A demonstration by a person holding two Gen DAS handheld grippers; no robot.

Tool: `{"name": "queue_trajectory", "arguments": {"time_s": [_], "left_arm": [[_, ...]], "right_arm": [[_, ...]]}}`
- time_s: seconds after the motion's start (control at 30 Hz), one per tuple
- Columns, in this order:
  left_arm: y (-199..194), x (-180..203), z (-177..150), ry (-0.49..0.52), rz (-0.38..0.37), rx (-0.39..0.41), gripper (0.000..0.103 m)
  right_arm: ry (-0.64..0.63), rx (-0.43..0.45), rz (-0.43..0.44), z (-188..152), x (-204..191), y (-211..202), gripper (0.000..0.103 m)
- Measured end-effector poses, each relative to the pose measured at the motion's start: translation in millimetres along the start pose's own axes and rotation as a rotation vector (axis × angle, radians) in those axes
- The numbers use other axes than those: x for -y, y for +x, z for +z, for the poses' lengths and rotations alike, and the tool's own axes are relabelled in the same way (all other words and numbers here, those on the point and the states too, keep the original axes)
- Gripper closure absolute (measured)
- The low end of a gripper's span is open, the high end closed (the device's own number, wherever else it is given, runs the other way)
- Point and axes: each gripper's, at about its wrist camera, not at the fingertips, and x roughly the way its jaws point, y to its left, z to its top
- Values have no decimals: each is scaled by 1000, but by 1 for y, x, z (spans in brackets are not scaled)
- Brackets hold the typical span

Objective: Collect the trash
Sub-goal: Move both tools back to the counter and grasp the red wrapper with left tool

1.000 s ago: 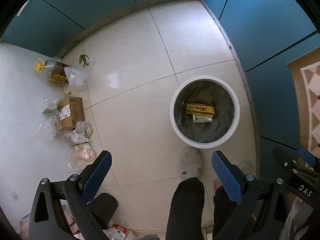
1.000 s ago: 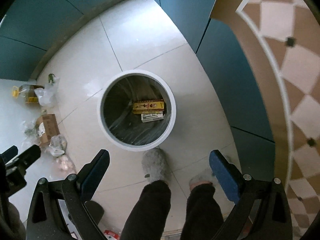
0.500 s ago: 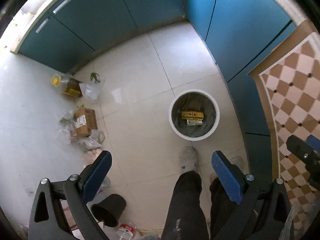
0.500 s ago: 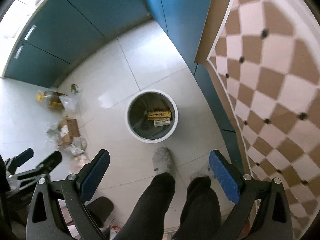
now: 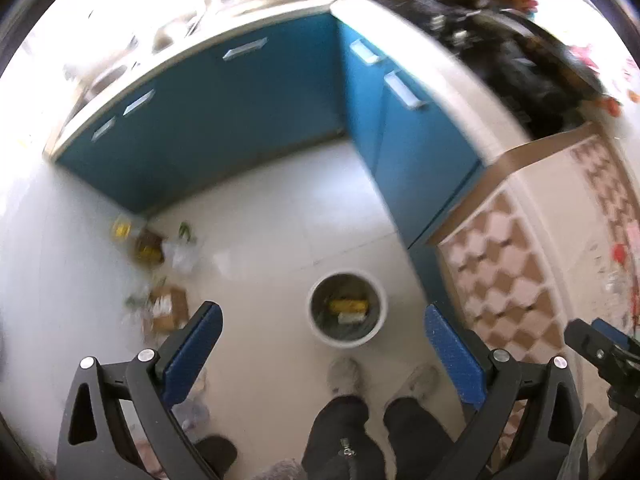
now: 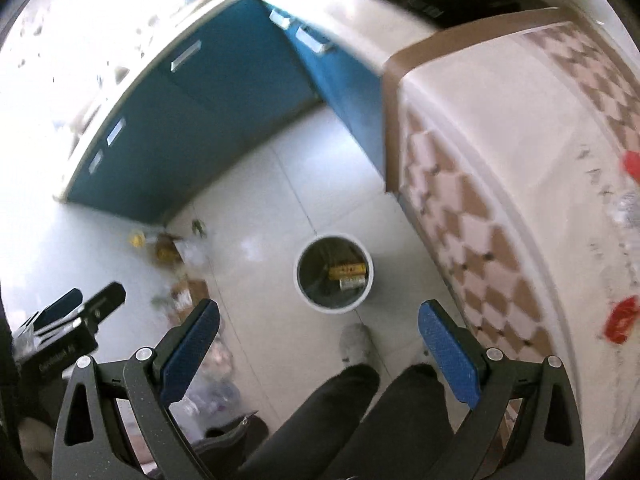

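A round white trash bin [image 5: 347, 312] [image 6: 334, 273] stands on the floor tiles far below me, with a yellow box [image 5: 347, 304] [image 6: 346, 269] and a small white packet inside. Trash lies scattered on the floor to its left: a cardboard box [image 5: 170, 309] [image 6: 188, 293], clear plastic bags [image 5: 182, 254], and a brown bottle with a yellow cap [image 5: 140, 242] [image 6: 160, 246]. My left gripper [image 5: 324, 344] is open and empty, high above the floor. My right gripper [image 6: 318, 338] is also open and empty. Both views are blurred.
Blue cabinets [image 5: 224, 120] run along the far and right sides. A checkered tile wall [image 6: 500, 184] rises on the right. The person's dark trouser legs and grey slippers [image 5: 344, 374] stand just in front of the bin. A black cup [image 5: 218, 456] lies near the feet.
Both grippers have risen well away from the floor and tilted up; the bin looks much smaller, and the cabinet fronts and countertop have come into view. Both stay open.
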Motion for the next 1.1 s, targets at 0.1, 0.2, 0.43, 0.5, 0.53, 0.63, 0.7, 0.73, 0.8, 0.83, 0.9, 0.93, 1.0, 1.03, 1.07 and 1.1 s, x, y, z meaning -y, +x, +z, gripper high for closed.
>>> {"name": "queue_trajectory", "arguments": {"time_s": [0.1, 0.2, 0.43, 0.5, 0.53, 0.63, 0.7, 0.73, 0.8, 0.83, 0.9, 0.93, 1.0, 1.03, 1.07, 1.1], "left_arm": [[-18, 65, 12, 99, -45, 33, 0], [-26, 139, 12, 219, -100, 34, 0], [-7, 326, -45, 515, -319, -142, 1], [3, 361, -62, 577, -356, -207, 8], [9, 379, -70, 608, -359, -235, 12], [26, 417, -91, 671, -368, -298, 18], [37, 434, -101, 700, -360, -318, 21], [43, 441, -105, 712, -347, -323, 30], [51, 447, -109, 721, -329, -335, 53], [54, 448, -110, 724, -318, -337, 54], [53, 446, -110, 717, -322, -315, 56], [51, 445, -111, 723, -320, -299, 60], [44, 443, -113, 740, -323, -271, 82], [41, 445, -115, 761, -307, -255, 94], [38, 447, -117, 773, -294, -237, 94], [38, 448, -118, 782, -288, -229, 94]], "right_arm": [[68, 68, 6, 7, 39, -44, 2], [163, 141, -4, 5, 97, -85, 2], [496, 233, -154, -62, 276, -158, 2], [594, 225, -195, -91, 323, -163, 2], [651, 213, -215, -110, 346, -164, 2], [791, 178, -246, -154, 398, -159, 2], [855, 157, -260, -178, 422, -152, 2], [884, 149, -258, -189, 429, -149, 2], [927, 134, -259, -205, 443, -141, 2], [941, 132, -251, -210, 448, -137, 2], [952, 130, -255, -218, 455, -128, 2], [951, 128, -259, -220, 457, -124, 3], [948, 135, -261, -224, 459, -117, 7], [939, 136, -274, -224, 459, -114, 12], [926, 135, -294, -223, 458, -111, 15], [914, 138, -322, -223, 456, -110, 18]]}}
